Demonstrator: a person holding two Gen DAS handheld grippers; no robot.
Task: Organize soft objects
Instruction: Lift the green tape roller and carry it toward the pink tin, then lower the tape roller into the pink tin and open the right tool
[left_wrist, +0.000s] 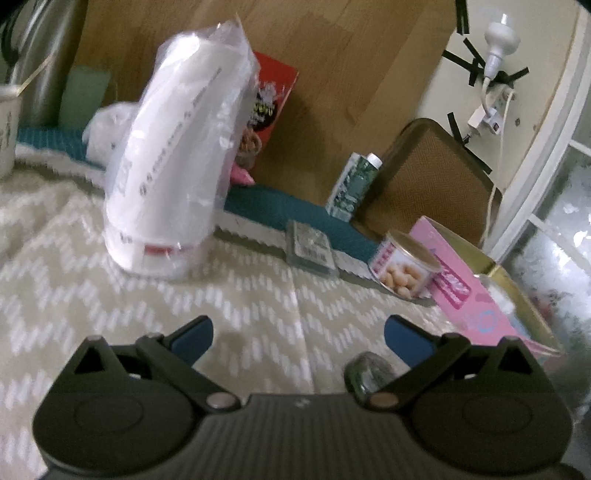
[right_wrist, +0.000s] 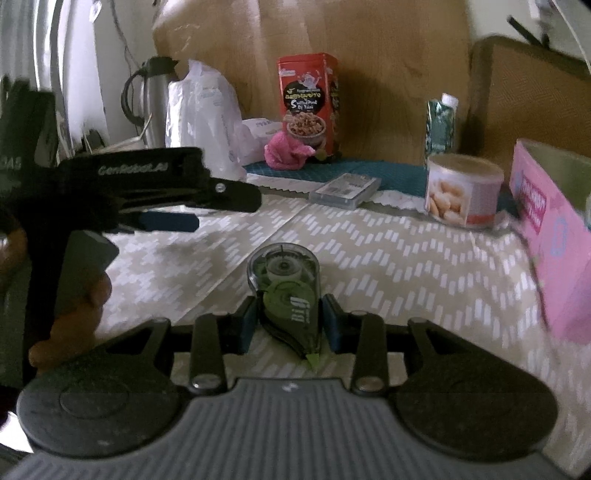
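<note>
My right gripper (right_wrist: 290, 325) is shut on a green and clear correction tape dispenser (right_wrist: 286, 288) and holds it just above the zigzag cloth (right_wrist: 406, 258). My left gripper (left_wrist: 298, 334) is open and empty over the cloth; it also shows in the right wrist view (right_wrist: 170, 221) at the left. A tall clear plastic bag of white cups (left_wrist: 173, 155) stands ahead of the left gripper, and shows at the back left (right_wrist: 203, 122). A pink soft cloth (right_wrist: 288, 151) lies by the red snack box (right_wrist: 308, 103). The dispenser peeks beside the left gripper's right finger (left_wrist: 369, 373).
A pink open box (right_wrist: 554, 236) stands at the right edge, a bean can (right_wrist: 461, 188) beside it. A clear flat case (right_wrist: 345, 190), a green carton (right_wrist: 439, 125), a metal jug (right_wrist: 151, 103) and a wooden panel (right_wrist: 369, 55) line the back.
</note>
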